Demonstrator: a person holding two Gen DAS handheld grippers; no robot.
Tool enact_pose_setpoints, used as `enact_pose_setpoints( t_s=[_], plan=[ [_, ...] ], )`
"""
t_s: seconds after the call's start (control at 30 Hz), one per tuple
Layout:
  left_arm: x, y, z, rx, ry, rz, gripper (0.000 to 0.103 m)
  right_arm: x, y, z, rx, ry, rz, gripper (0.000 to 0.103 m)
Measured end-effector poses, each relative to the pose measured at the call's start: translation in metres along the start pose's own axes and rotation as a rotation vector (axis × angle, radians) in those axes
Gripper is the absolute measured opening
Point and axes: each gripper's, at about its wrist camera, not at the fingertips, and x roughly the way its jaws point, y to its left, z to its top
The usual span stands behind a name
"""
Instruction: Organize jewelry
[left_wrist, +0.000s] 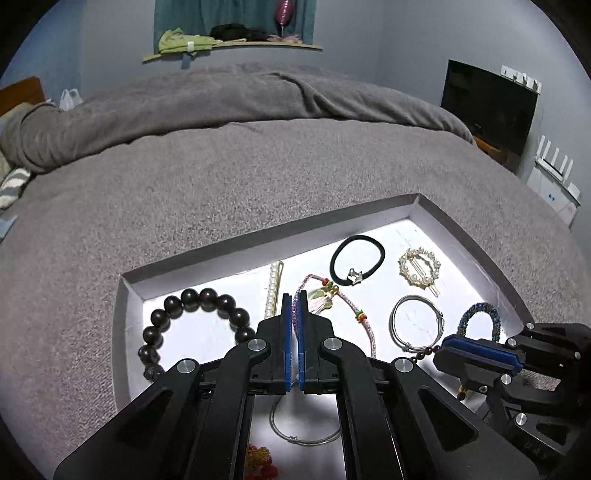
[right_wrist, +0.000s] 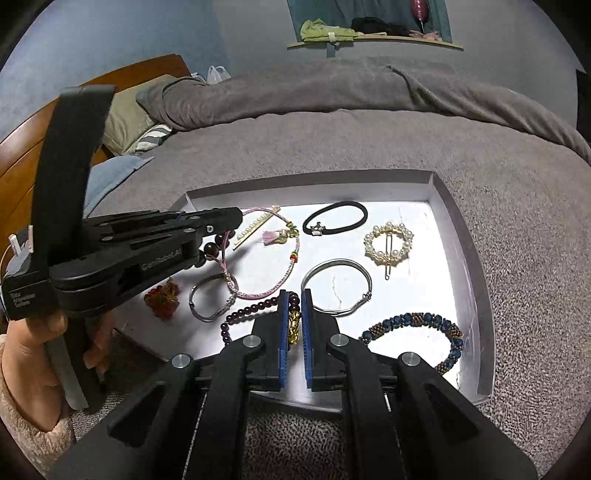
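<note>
A shallow white tray (left_wrist: 280, 236) (right_wrist: 314, 186) lies on a grey bedspread and holds the jewelry. My left gripper (left_wrist: 294, 295) (right_wrist: 238, 218) is shut on a pink braided cord bracelet (left_wrist: 364, 321) (right_wrist: 266, 291), with the cord running between its blue pads. My right gripper (right_wrist: 294, 293) (left_wrist: 443, 345) is shut on the gold charm (right_wrist: 293, 325) of a small garnet bead bracelet (right_wrist: 255, 308) (left_wrist: 424, 354) at the tray's near edge. A person's hand (right_wrist: 33, 343) grips the left tool's handle.
Also in the tray are a dark large-bead bracelet (left_wrist: 192, 317), a pearl bar clip (left_wrist: 273, 288), a black hair tie (right_wrist: 336, 218), a round pearl clip (right_wrist: 388, 240), two silver bangles (right_wrist: 336, 288) (right_wrist: 212, 299), a blue beaded bracelet (right_wrist: 413, 332) and a red bead cluster (right_wrist: 162, 297).
</note>
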Motion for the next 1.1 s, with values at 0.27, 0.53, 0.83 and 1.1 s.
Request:
enact_pose_setpoints(
  t_s=[0.27, 0.53, 0.83, 1.1],
  plan=[
    [-0.017, 0.0, -0.007, -0.01, -0.076, -0.001, 0.038, -0.001, -0.002, -0.004, 0.008, 0.002, -0.01, 0.009],
    [-0.032, 0.0, -0.009, -0.032, -0.145, -0.007, 0.057, -0.005, -0.002, -0.004, 0.013, -0.014, -0.029, 0.028],
    [-0.04, 0.009, -0.007, -0.075, -0.193, 0.005, 0.069, -0.012, -0.005, -0.004, 0.028, -0.041, -0.044, 0.059],
    [-0.062, 0.021, -0.005, -0.135, -0.26, 0.046, 0.083, -0.027, -0.008, -0.004, 0.049, -0.091, -0.06, 0.092]
  ],
)
